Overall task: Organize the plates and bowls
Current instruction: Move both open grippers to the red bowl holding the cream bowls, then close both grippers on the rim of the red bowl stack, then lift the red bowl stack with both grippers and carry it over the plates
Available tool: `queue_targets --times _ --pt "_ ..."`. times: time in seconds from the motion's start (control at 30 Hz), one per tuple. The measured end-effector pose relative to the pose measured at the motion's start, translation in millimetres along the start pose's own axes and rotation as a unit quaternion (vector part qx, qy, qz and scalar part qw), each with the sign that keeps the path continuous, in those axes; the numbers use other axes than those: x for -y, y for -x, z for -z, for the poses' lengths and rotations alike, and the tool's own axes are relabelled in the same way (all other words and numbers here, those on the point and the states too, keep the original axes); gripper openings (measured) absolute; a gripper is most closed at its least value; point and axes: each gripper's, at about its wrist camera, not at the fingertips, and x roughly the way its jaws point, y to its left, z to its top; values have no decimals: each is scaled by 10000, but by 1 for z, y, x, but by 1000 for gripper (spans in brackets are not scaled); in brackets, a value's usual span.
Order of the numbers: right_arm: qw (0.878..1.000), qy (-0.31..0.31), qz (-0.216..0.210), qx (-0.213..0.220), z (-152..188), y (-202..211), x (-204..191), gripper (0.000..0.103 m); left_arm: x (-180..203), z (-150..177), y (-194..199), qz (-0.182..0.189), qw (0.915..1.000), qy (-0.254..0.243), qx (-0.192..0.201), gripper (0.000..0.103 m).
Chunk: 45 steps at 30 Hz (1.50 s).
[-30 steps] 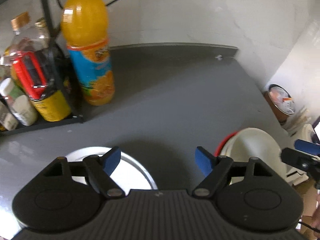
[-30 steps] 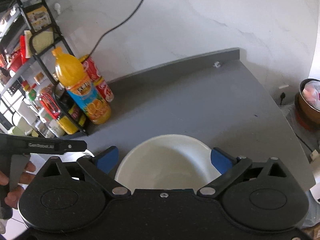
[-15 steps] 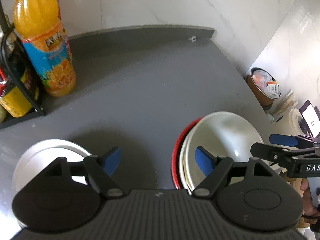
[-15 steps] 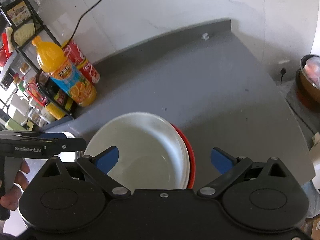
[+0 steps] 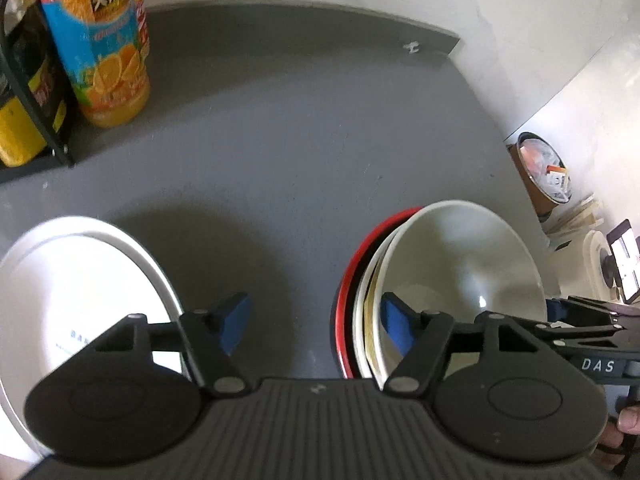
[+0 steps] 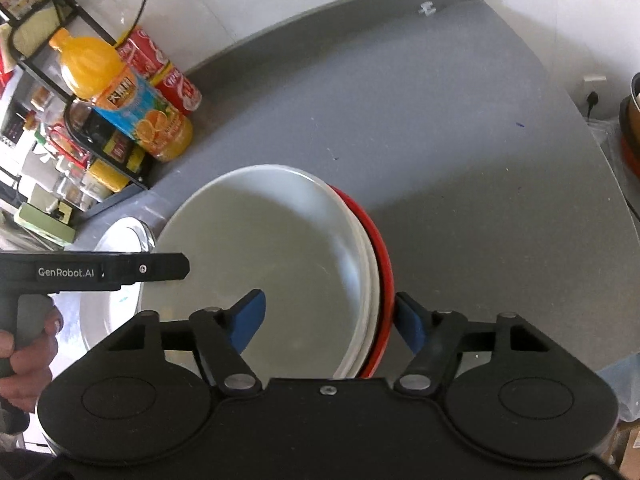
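Observation:
A white bowl [image 6: 272, 248] sits nested on top of other bowls, the outermost a red bowl [image 6: 382, 252], on the grey counter [image 6: 460, 152]. My right gripper [image 6: 330, 320] is open and straddles the stack's right rim: one blue finger is inside the white bowl, the other just outside the red rim. A white plate [image 5: 76, 284] lies flat to the left of the stack. My left gripper [image 5: 316, 326] hangs open over bare counter between the plate and the white bowl [image 5: 460, 256], holding nothing. The right gripper [image 5: 580, 316] shows at that view's right edge.
An orange juice bottle [image 5: 104, 48] and a black wire rack [image 5: 28, 92] of jars stand at the back left, with red cans [image 6: 168, 68] behind. The counter ends in a curved edge on the right, where a pot [image 5: 544, 172] sits lower down. A hand [image 6: 24, 348] holds the left gripper's handle.
The right gripper has come down closer to the bowl stack's right rim and its fingers have narrowed somewhat. The left gripper has shifted rightward and lower, between plate and bowls.

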Motion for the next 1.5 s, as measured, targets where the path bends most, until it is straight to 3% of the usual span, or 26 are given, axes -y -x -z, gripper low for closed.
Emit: queue_targets --times 0.27,0.33,0.4,0.67,0.97,1.5 --pt "9994 -126 28 -335 -1 -7 14 45 13 2 -22 174 9987 -72 -474 44" --pt "9993 -110 108 -344 0 -8 15 33 15 2 -28 219 9980 -54 -587 28" --pt "9991 -77 234 -332 -1 -8 16 26 17 1 -31 249 9976 -28 -642 24" --pt "9991 130 237 -313 -1 -8 8 25 9 0 -27 307 9975 51 -642 24" --pt "9990 296 58 -326 -8 -13 -16 23 -9 -8 -7 116 9989 362 -292 23" --pt "9983 564 -64 -145 -29 -4 -57 23 -42 -13 31 90 9978 650 73 23"
